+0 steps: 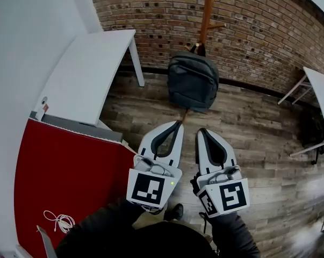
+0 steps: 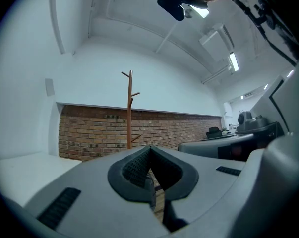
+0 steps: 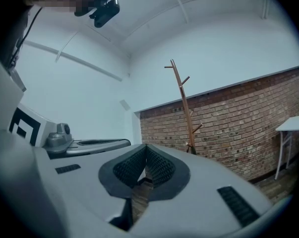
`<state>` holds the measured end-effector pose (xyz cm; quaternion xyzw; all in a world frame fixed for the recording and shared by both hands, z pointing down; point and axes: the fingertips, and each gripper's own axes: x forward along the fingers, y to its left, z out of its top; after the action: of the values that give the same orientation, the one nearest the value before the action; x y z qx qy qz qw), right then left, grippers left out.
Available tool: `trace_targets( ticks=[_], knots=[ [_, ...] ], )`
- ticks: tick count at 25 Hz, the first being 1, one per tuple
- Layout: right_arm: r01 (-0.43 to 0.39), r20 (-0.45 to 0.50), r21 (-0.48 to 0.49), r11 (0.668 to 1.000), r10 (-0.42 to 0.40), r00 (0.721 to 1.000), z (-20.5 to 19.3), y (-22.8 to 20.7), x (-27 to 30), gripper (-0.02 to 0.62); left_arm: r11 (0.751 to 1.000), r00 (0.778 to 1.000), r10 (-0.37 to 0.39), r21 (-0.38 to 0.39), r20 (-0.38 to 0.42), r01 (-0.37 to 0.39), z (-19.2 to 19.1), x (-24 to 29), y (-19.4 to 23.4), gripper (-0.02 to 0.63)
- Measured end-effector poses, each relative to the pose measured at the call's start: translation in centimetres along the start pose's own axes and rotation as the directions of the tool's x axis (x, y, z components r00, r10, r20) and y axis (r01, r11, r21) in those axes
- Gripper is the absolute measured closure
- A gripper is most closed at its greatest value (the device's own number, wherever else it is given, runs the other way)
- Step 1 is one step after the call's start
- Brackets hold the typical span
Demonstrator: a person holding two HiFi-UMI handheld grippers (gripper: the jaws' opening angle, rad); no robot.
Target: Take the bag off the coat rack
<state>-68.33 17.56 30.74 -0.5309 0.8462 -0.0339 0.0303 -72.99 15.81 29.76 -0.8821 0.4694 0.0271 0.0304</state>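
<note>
Facing the brick wall (image 1: 258, 26), you have an open strip of plank floor (image 1: 258, 138) between the gripper tips and the backpack (image 1: 193, 81). The white table (image 1: 92, 63) bounds this strip on the left, with one leg near the backpack. A red panel (image 1: 59, 171) closes off the near-left corner. A second white table (image 1: 318, 98) stands well apart on the right.

The dark grey backpack sits low against the pole of the wooden coat rack (image 1: 206, 9), in front of the wall. The head view does not show which peg carries it or whether its base touches the floor. In both gripper views the jaws cover the backpack, and only the rack's upper pole and pegs show above them. The head view cuts off the top of the rack. A dark object under the second white table is too blurred to name. A white cable (image 1: 59, 219) lies on the red panel.

The left gripper (image 1: 179, 123) and the right gripper (image 1: 201, 129) lie side by side, nearly parallel. Both are level and aimed at the backpack, with their marker cubes toward you. Each pair of jaws is closed tip to tip, with nothing between the pads. Dark sleeves show behind the cubes.
</note>
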Motion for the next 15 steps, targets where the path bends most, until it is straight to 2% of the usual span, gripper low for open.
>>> trace_targets(
  ticks=[9,15],
  knots=[
    [-0.001,-0.028,-0.007,1.0,0.0,1.0,-0.2,-1.5,8.4,0.588,1.0,1.0,0.015,-0.022,-0.002,-0.015,-1.0,5.1,6.7,0.597],
    [0.026,-0.014,-0.032,0.999,-0.027,1.0,1.3,-3.3,11.6,0.588,1.0,1.0,0.003,-0.026,0.013,-0.003,-0.6,7.8,9.0,0.597]
  ],
)
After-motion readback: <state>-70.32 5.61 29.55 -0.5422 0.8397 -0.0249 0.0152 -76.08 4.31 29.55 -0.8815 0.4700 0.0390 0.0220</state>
